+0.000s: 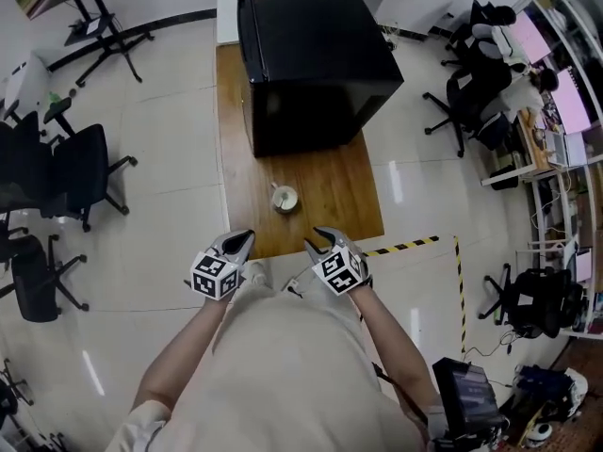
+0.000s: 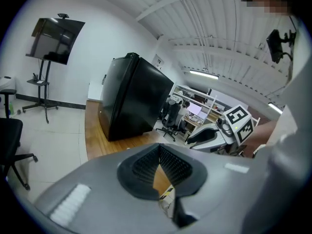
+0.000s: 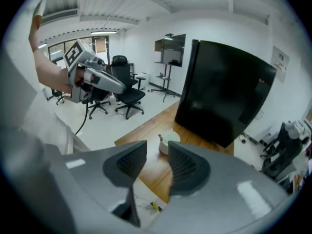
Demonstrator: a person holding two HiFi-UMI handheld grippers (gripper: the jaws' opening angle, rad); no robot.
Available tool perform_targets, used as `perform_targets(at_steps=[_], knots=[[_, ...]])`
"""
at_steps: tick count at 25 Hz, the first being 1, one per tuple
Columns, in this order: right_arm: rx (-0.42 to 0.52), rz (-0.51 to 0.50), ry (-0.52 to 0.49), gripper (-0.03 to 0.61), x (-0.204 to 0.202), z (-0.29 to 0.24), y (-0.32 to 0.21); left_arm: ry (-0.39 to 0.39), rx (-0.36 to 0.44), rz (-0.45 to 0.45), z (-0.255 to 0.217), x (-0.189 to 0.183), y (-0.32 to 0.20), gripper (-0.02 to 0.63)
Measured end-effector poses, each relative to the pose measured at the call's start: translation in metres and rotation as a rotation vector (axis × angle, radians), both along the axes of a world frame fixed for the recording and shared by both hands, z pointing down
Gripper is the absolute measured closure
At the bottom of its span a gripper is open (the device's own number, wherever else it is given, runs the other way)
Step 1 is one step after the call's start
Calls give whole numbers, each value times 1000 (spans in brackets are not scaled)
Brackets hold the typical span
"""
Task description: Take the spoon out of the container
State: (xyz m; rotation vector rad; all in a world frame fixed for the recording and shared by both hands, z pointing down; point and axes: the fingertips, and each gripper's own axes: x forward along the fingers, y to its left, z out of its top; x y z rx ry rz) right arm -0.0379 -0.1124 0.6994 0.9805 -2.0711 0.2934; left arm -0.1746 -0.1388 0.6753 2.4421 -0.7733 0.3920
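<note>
So, we held both tools at the near edge of the counter (image 1: 332, 191), well short of the container (image 1: 285, 200). The left tool (image 1: 247, 237) was closed, empty. The right tool (image 1: 317, 239) stood partly open, empty. The spoon (image 3: 160, 138) sat in the container, mid-counter, near the black cabinet (image 1: 316, 59).
</note>
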Motion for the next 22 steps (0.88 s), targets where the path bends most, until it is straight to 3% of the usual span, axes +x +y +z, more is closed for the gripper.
perform_targets(at_steps=[12, 22], knots=[[-4, -201, 142, 451, -42, 66, -54, -13, 5, -173, -18, -32, -6, 614], [-25, -289, 284, 480, -51, 137, -83, -72, 12, -230, -24, -49, -9, 614]])
